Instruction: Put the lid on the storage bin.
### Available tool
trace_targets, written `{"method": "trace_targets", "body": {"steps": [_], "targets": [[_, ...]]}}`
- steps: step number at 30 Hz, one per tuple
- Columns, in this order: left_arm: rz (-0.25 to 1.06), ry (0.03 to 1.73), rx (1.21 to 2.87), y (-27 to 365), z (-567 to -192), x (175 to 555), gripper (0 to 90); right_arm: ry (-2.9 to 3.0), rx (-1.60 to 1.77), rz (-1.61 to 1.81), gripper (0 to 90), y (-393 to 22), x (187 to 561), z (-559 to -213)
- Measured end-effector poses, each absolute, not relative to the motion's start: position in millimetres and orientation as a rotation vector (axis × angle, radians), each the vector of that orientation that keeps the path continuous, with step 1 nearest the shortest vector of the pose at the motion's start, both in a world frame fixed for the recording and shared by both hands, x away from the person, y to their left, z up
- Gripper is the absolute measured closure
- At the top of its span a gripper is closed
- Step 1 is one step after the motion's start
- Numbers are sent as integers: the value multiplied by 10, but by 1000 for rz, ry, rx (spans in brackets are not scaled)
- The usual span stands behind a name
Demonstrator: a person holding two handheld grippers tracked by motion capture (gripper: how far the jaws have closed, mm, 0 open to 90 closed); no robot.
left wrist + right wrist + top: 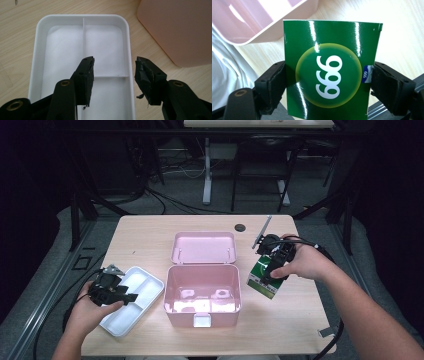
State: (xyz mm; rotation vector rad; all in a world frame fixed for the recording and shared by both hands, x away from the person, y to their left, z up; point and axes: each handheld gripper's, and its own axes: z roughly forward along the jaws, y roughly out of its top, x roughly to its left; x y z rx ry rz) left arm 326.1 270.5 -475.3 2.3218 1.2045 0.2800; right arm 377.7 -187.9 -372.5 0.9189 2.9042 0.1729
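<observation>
Right gripper view shows us the green box point(332, 67) first: a glossy carton with a white "999" in a yellow-green circle, pressed on its two sides between the black jaws of the right hand-held gripper point(328, 80). In the high view we see this green box point(263, 278) held by the right hand-held gripper point(275, 262) just beside the right wall of the open pink storage box point(202, 295), a little over the desk point(145, 232).

We judge that the step in hand is to carry the carton into the pink box. To do it well, we should keep the grip firm, because the shiny sides can slip, lift the carton higher than the pink rim, move it over the empty inside, lower it, and only then open the jaws.

The left hand-held gripper point(114, 75) has its jaws wide apart and holds nothing; it hangs over the white divided tray point(37, 50), which lies at the left of the pink box and looks empty. The lid point(203, 247) of the pink box lies open behind it.

The desk is of light wood, with a dark round spot point(240, 227) near its far edge. Behind it the room is dark, with a grey floor, cables and the legs of other furniture.
</observation>
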Motion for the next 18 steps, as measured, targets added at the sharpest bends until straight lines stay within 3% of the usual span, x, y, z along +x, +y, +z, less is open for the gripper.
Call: {"method": "trace_targets", "body": {"steps": [18], "targets": [[279, 1204, 2318, 2711, -4746, 3261, 493, 2943, 633, 102, 174, -1674, 3670, -3507]]}}
